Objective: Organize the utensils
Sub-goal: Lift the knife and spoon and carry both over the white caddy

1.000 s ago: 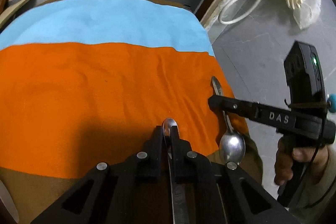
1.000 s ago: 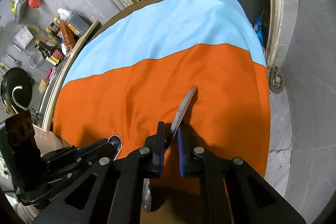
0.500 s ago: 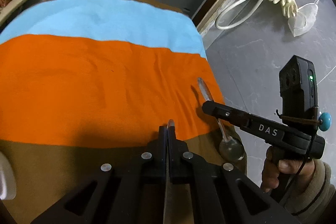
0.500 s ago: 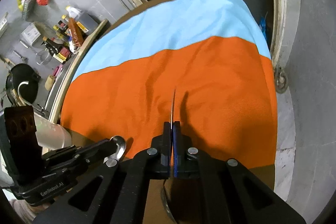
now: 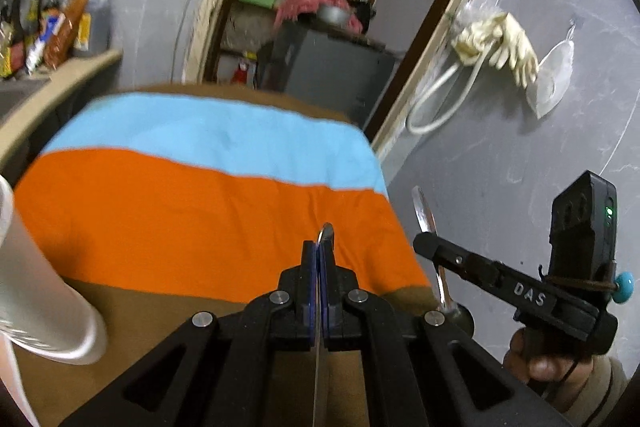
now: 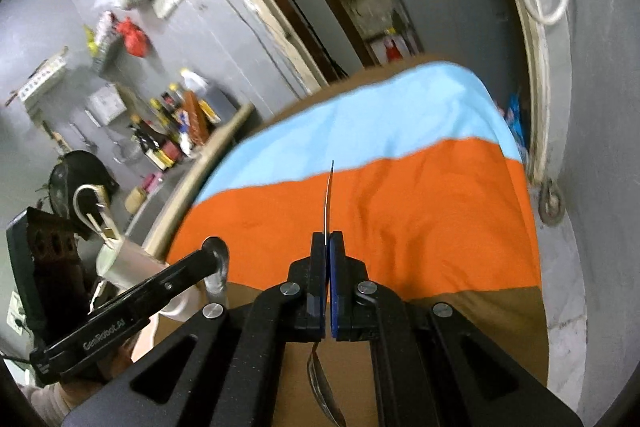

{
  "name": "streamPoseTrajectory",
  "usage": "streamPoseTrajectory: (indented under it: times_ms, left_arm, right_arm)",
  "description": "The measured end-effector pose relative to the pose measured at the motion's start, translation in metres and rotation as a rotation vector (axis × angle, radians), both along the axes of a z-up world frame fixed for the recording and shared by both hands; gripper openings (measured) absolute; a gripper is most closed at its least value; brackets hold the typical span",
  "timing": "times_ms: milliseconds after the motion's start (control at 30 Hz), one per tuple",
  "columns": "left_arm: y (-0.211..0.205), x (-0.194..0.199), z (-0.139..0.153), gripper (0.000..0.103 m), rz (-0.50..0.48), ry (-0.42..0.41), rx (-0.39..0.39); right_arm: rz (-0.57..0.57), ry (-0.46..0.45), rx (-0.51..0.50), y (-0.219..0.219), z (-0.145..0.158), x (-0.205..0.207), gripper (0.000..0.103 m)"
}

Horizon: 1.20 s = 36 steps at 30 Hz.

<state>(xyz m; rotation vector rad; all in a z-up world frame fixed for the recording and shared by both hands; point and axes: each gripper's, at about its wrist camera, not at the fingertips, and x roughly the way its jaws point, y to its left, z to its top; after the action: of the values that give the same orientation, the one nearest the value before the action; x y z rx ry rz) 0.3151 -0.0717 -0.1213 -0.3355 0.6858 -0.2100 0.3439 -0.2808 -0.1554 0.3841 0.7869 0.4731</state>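
Steel spoons (image 5: 325,235) (image 6: 329,199) now off the orange cloth (image 5: 192,211), each gripper (image 5: 319,251) (image 6: 328,241) clamped on one.

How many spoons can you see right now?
2. One spoon is clamped in the left tool; the other spoon in the right tool. More may be hidden.

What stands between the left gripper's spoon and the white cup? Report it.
Nothing visible. The left gripper, shut on its spoon, has only bare brown table between it and the white cup at the left edge. The right gripper, shut on a second spoon, is off on the opposite side.
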Motion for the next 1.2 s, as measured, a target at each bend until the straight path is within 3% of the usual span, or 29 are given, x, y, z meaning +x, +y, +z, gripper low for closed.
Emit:
streamPoseTrajectory:
  times_ms: [367,733,1200]
  left_arm:
    - [0.028,-0.028,0.050,0.002,0.052,-0.138,0.031]
    - [0.062,-0.048,0.095,0.002,0.105,-0.184,0.053]
    - [0.125,-0.080,0.144,0.002,0.217,-0.253,0.091]
  right_arm:
    - [0.041,-0.140,0.028,0.034,0.060,-0.019,0.002]
    - [0.079,-0.247,0.076,0.071,0.112,-0.022,0.002]
    - [0.163,-0.372,0.169,0.142,0.156,-0.017,0.002]
